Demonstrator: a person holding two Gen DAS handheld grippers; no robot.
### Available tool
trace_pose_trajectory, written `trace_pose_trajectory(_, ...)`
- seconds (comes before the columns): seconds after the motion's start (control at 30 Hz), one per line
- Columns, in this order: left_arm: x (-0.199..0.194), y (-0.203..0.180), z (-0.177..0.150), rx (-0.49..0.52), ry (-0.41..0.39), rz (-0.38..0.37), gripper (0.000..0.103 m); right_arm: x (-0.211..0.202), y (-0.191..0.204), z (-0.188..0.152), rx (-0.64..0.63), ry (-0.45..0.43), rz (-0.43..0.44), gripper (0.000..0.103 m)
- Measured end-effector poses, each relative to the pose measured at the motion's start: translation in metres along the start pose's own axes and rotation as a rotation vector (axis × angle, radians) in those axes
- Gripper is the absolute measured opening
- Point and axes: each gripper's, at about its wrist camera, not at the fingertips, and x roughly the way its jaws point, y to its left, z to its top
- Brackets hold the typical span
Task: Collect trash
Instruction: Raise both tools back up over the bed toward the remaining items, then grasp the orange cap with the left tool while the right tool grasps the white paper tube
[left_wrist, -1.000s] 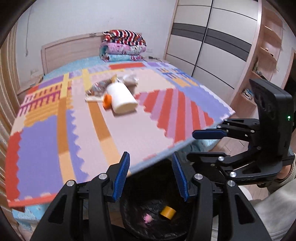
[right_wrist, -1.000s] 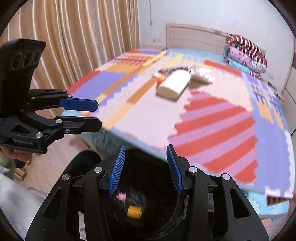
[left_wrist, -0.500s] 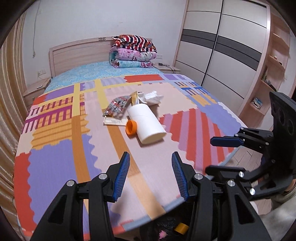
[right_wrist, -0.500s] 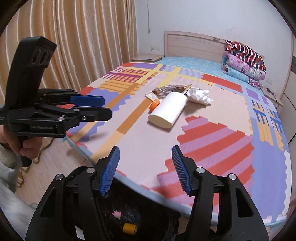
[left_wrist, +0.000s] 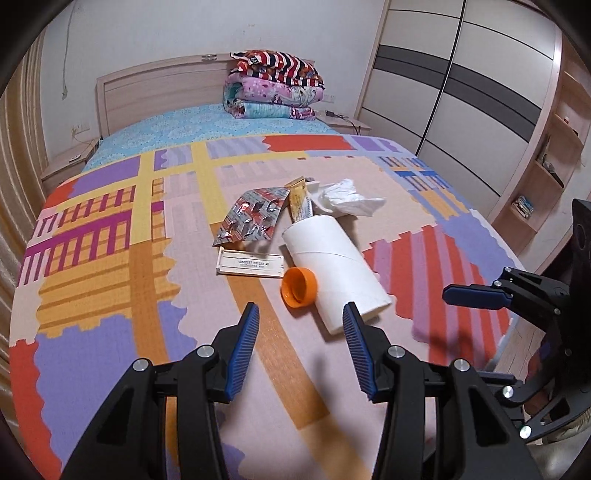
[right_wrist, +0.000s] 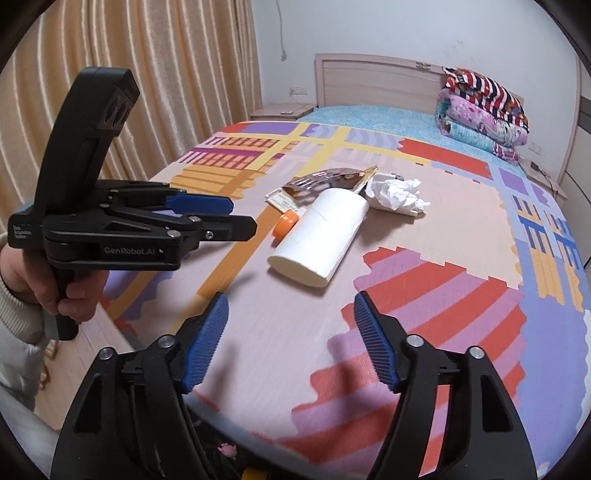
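Observation:
Trash lies in the middle of a bed with a colourful patchwork cover (left_wrist: 110, 332): a white tube (left_wrist: 334, 266) on its side, an orange cap (left_wrist: 299, 287) against it, a flat white strip (left_wrist: 251, 263), a silver foil wrapper (left_wrist: 253, 218), a yellow packet (left_wrist: 299, 199) and a crumpled tissue (left_wrist: 347, 199). My left gripper (left_wrist: 300, 347) is open and empty, just short of the cap and tube. My right gripper (right_wrist: 291, 347) is open and empty, in front of the tube (right_wrist: 321, 238). A black bin (right_wrist: 236, 458) with some trash shows below the bed edge.
Folded blankets (left_wrist: 275, 86) are stacked at the headboard. Curtains (right_wrist: 129, 92) hang on the left, a wardrobe (left_wrist: 461, 92) and shelves (left_wrist: 543, 166) stand on the right. Nightstands flank the bed.
Both grippers have risen from above the bin and moved forward over the bed toward the trash pile. Both stay open and empty.

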Motion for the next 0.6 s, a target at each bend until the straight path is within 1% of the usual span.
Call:
trace_pose_trajectory(0.3, 0.031, 0.012, 0.010, 0.009, 0.040, -0.019, 0.045, 0.024, -0.011, 0.009, 0.037, 0.011, 0.021, 0.071)
trace_pose_trajectory(0.5, 0.041, 0.020, 0.015, -0.001, 0.040, -0.064, 0.045, 0.036, -0.013, 0.013, 0.038, 0.013, 0.035, 0.071)
trace_pose_trajectory(0.57, 0.043, 0.020, 0.016, 0.001, 0.045, -0.081, 0.045, 0.041, -0.013, 0.014, 0.035, 0.010, 0.029, 0.074)
trace_pose_trajectory(0.6, 0.045, 0.020, 0.017, 0.006, 0.047, -0.092, 0.045, 0.043, -0.013, 0.015, 0.037, 0.012, 0.025, 0.074)
